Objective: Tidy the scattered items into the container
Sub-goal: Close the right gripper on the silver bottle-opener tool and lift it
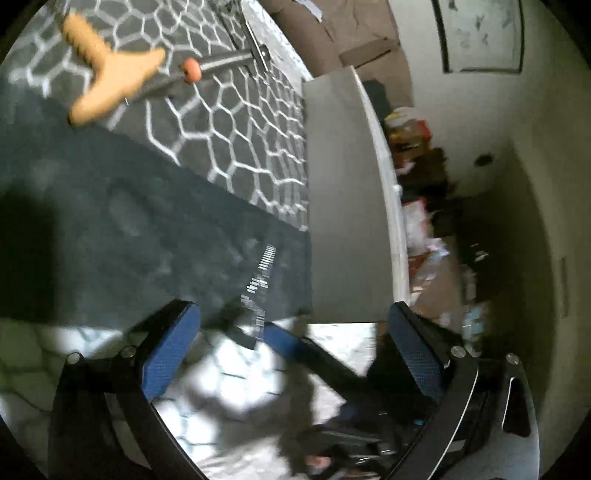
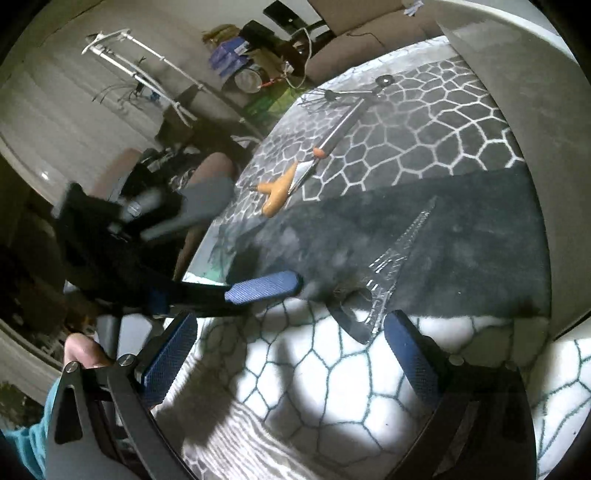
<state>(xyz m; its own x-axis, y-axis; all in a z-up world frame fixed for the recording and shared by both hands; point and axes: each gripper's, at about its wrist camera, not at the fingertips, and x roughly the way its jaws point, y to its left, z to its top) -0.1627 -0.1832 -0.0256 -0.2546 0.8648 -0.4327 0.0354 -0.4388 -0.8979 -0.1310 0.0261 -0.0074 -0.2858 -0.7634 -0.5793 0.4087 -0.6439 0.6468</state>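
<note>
Both hand-held grippers, left [image 1: 295, 347] and right [image 2: 291, 354], gape wide over the clear ruler [image 2: 395, 258], holding nothing

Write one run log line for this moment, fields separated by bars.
left gripper: open | right gripper: open | clear ruler: on rug, unheld | container: beside rug

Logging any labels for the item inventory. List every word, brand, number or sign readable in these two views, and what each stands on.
None can be read.
Clear ruler: printed graduation marks show, but any numerals are too blurred to read.
Framed picture on the wall: pale smudges only, nothing legible.
Packages on the floor: coloured printing, too blurred to read.
Wooden-handled tool and tongs: no markings visible.
</note>
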